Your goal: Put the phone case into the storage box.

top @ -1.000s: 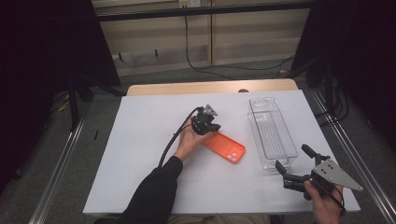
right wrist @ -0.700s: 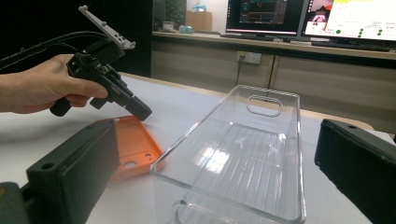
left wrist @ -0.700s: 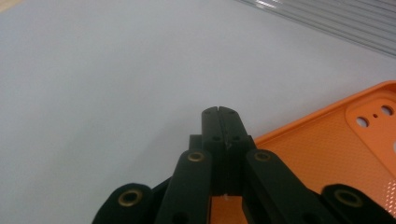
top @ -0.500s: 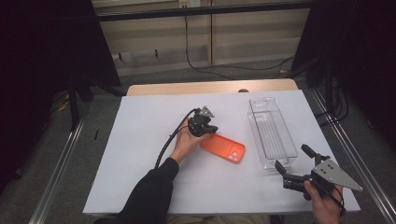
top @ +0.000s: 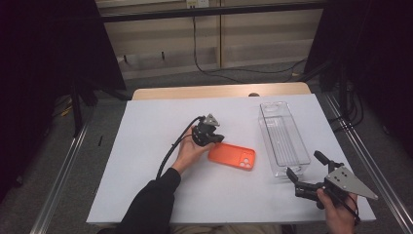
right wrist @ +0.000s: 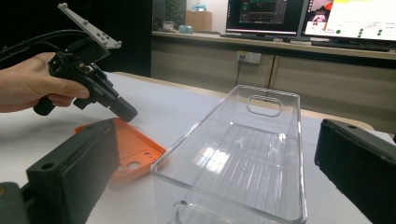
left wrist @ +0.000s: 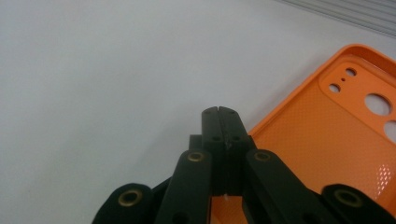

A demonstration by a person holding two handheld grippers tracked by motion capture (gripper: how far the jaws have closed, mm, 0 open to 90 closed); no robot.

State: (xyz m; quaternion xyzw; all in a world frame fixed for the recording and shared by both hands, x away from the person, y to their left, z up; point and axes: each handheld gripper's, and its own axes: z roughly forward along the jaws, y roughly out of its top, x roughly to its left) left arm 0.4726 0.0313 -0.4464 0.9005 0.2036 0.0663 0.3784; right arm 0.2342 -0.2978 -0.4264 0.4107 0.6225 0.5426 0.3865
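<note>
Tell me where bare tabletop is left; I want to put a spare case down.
Free: the white table left of the left gripper, and the front strip below the orange phone case. Crowded: between case, clear bin and right gripper.

A: So the left gripper (top: 210, 134) was at the near-left end of the orange phone case (top: 233, 156), out on the white surface (top: 146, 146).

B: Yep, and the right gripper (top: 306, 171) sat just beside the clear tray (top: 284, 138), jaws spread.

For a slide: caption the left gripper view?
Closed left tongs point down at the edge of an orange phone case on the white table.
</note>
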